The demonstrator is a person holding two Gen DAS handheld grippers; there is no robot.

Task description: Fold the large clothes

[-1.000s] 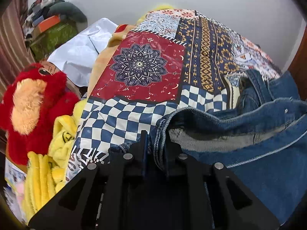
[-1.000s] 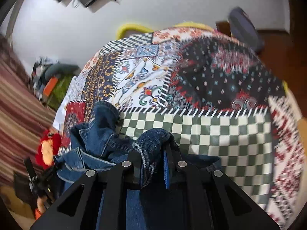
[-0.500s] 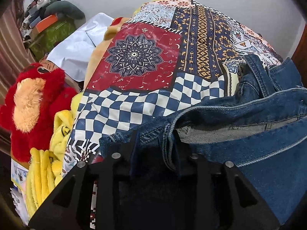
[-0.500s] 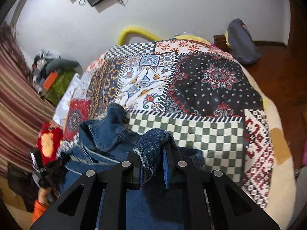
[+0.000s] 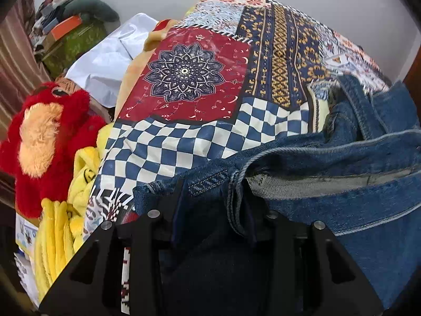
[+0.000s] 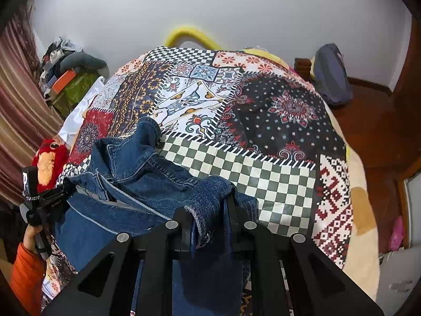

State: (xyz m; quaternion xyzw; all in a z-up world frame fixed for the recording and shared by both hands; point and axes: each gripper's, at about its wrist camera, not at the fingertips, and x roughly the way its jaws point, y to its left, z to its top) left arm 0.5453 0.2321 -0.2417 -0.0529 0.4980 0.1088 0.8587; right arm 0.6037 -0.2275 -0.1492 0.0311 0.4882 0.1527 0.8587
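A bed (image 6: pixel 339 237) under a patchwork bedspread (image 6: pixel 263 121) fills both views. On its near edge lies a blue denim jacket (image 6: pixel 126 173), bunched and partly lifted. To the left of the bed sit a red plush toy (image 5: pixel 44 142) and a green box (image 5: pixel 71 44) piled with clothes and an orange box. The right gripper (image 6: pixel 208 210) has its fingers clamped tight on a fold of denim. The left gripper (image 5: pixel 213 197) is opening — its fingers stand apart, with the jacket's hem between them, no longer pinched.
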